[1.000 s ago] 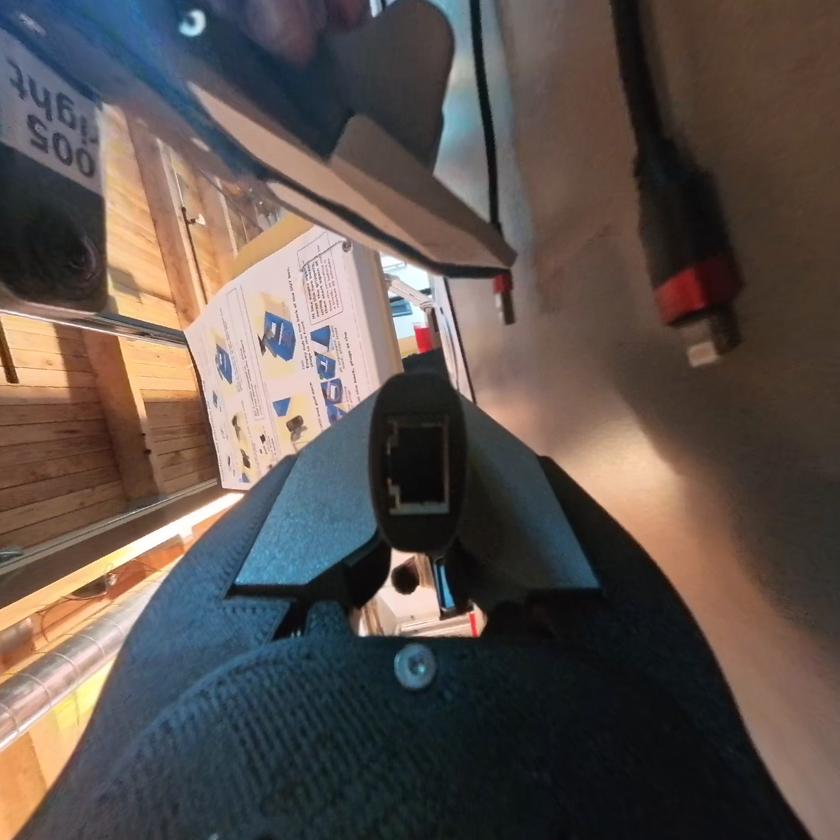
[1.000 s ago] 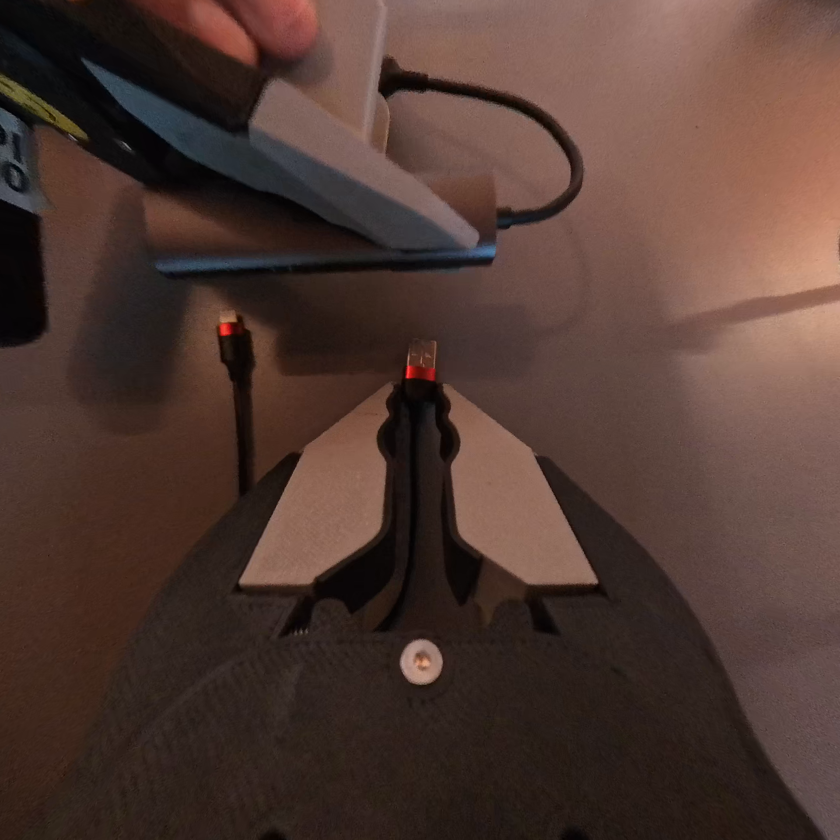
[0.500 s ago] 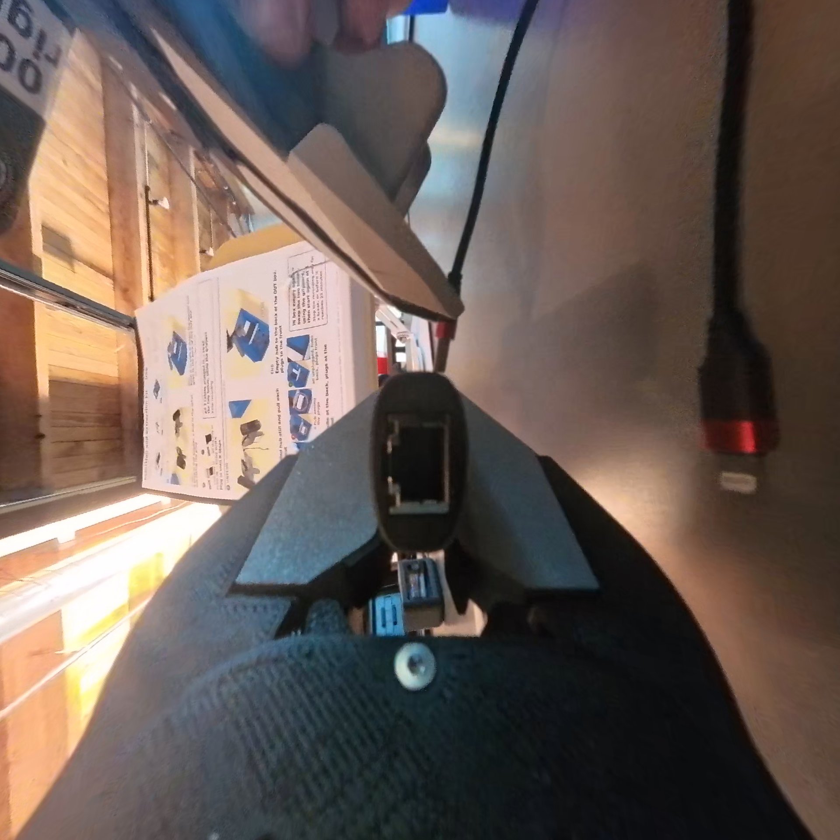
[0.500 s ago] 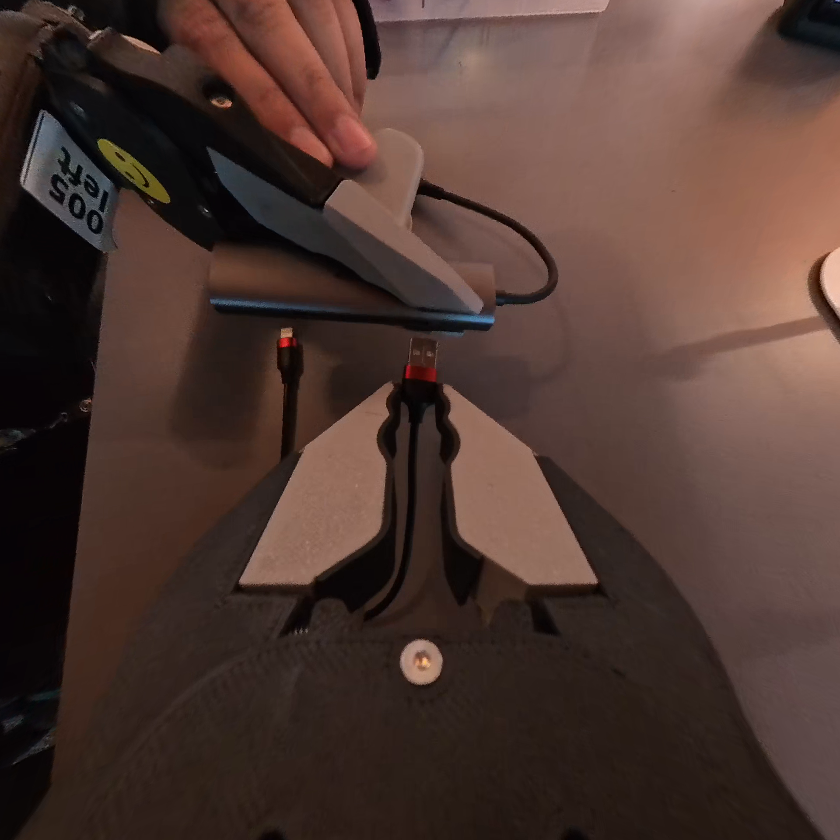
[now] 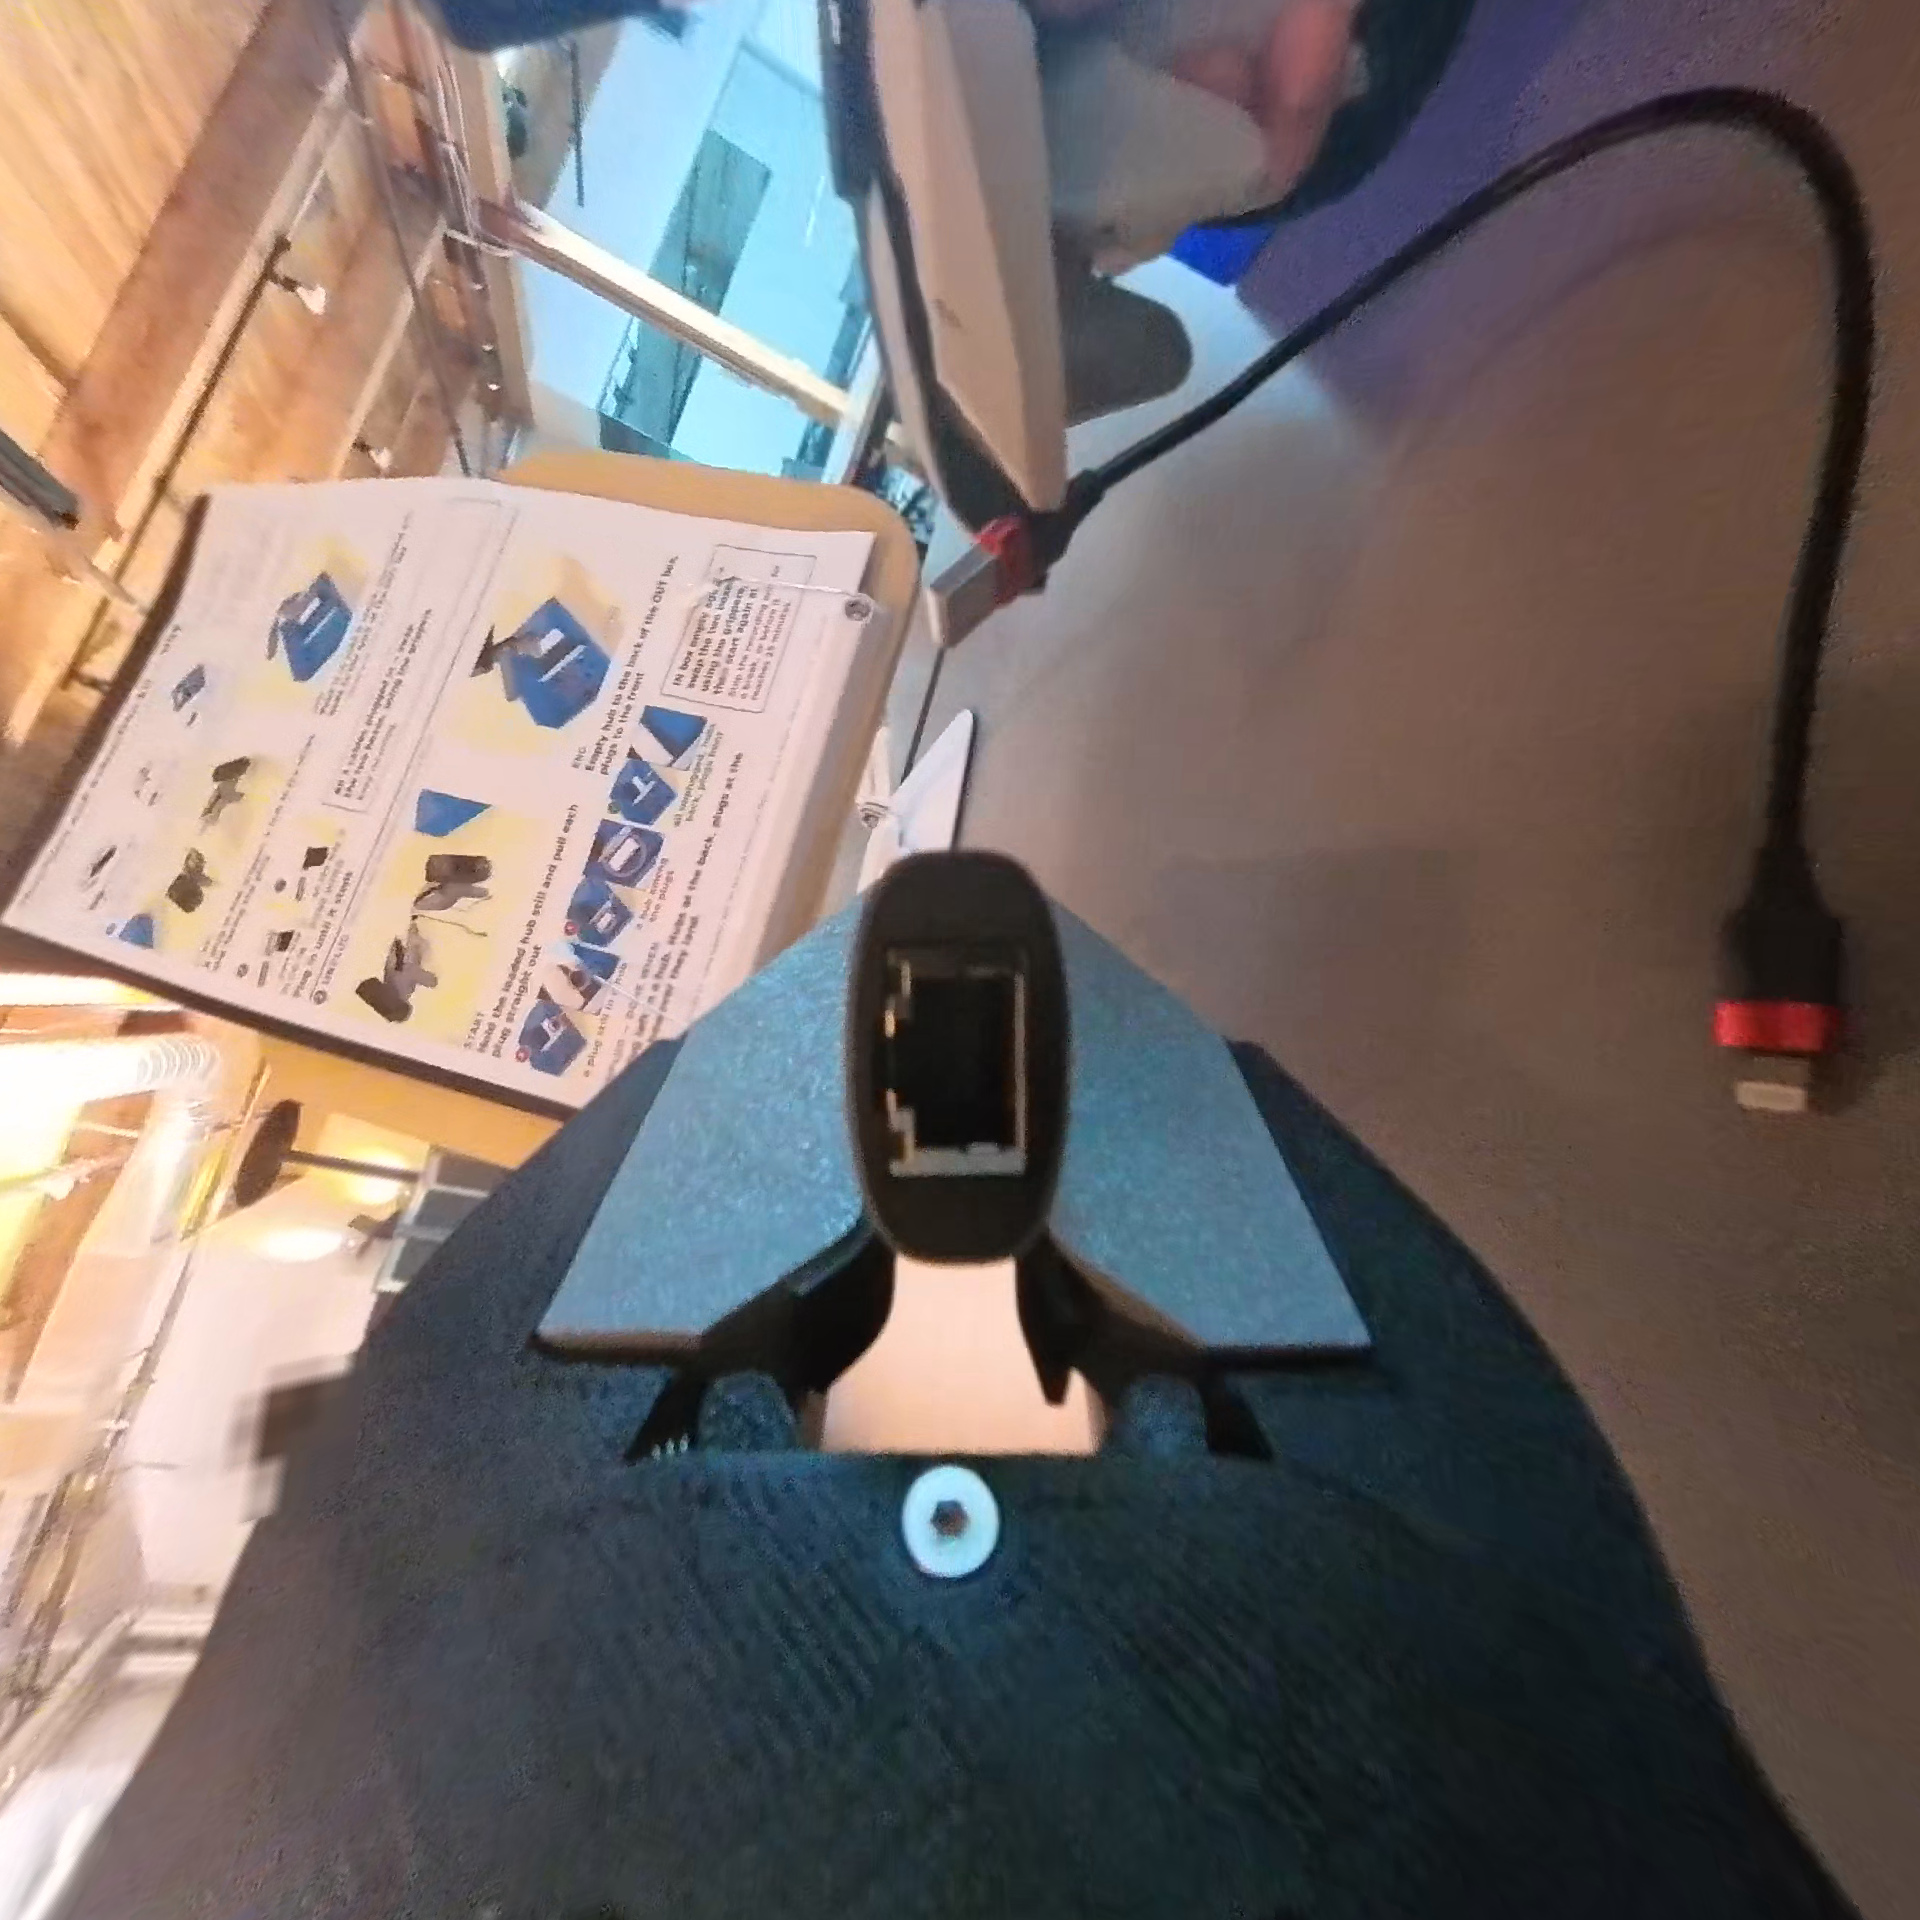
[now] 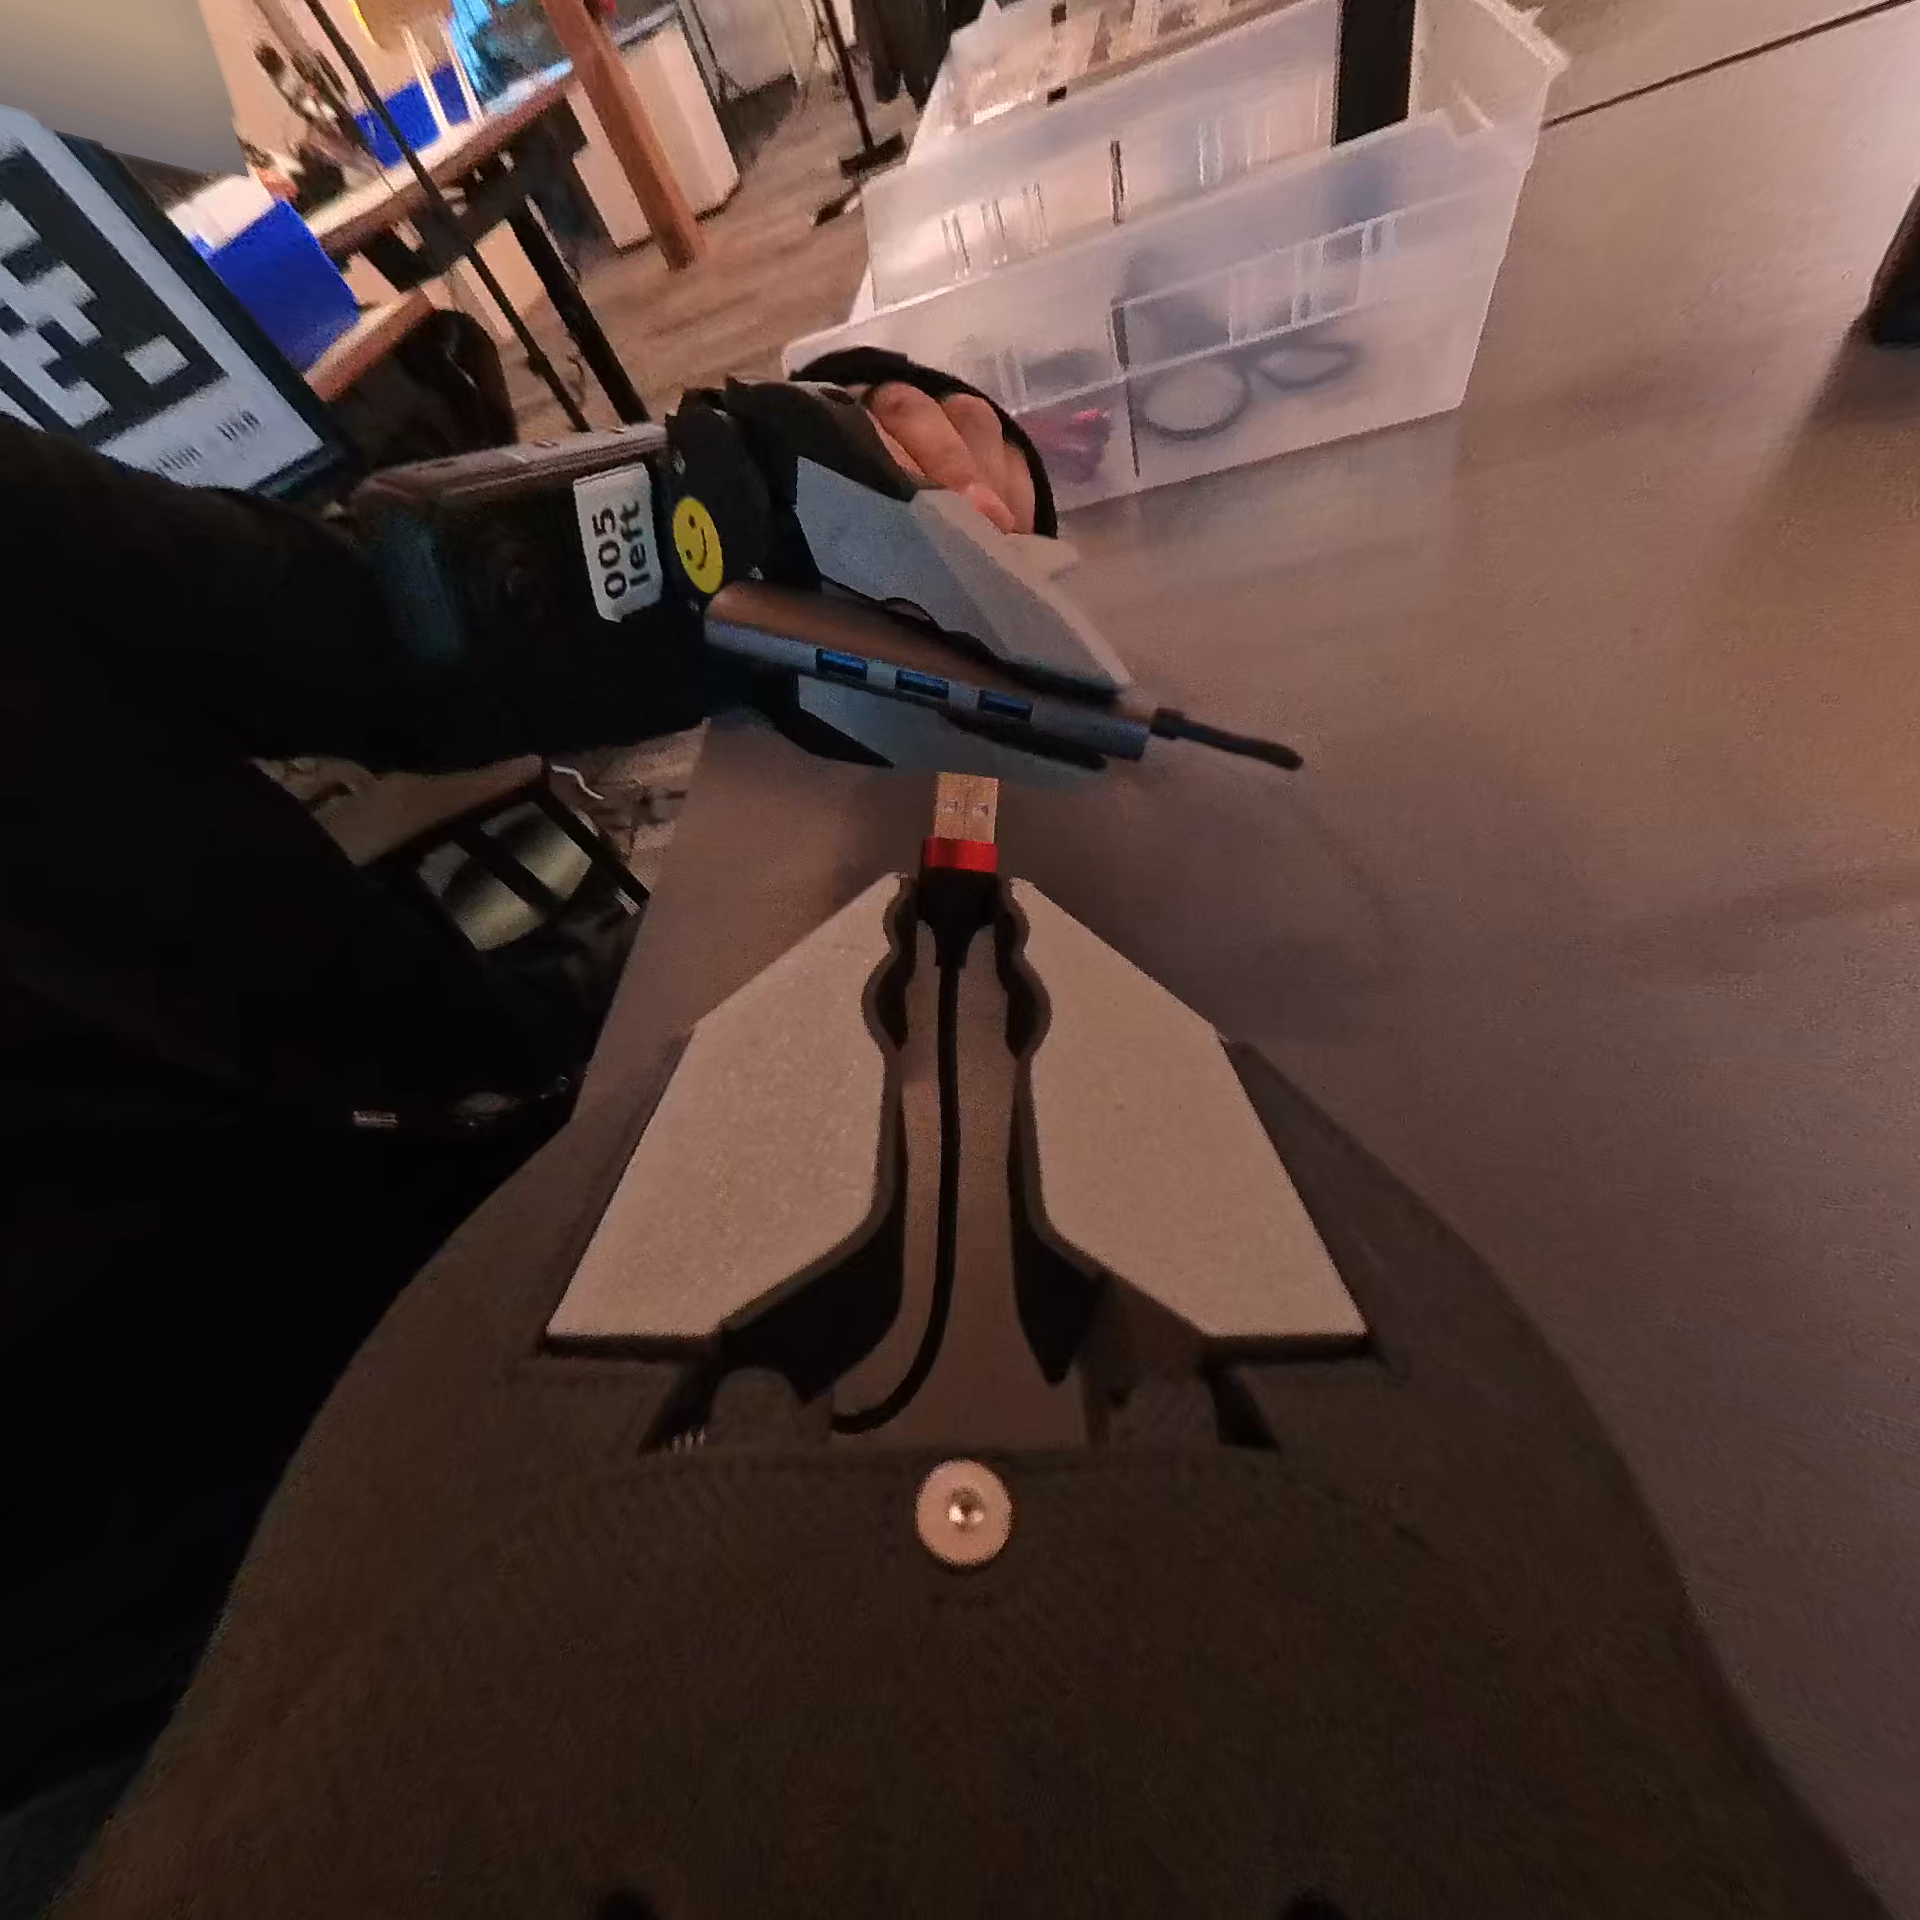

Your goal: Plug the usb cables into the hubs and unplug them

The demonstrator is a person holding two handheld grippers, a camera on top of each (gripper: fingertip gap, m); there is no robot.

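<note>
Grey hub [image 6: 925, 691] clenched in left claw [image 6: 997, 665], lifted off surface [image 6: 1558, 831], blue ports facing right claw [image 6: 961, 894]. Red-collared plug [image 6: 966, 826] gripped there, tip just below ports, not inserted. Plug-in step: align with port, push straight.

Grey slim metal USB hub [image 6: 925, 691] clamped in left hand-held gripper [image 6: 997, 686] above brown counter [image 6: 1558, 935]; red-collared black USB plug [image 6: 961, 831] in right hand-held gripper [image 6: 961, 904] just before hub; clear plastic compartment bin [image 6: 1195, 260] behind; loose red-collared cable end [image 5: 1777, 1023] on counter.
</note>
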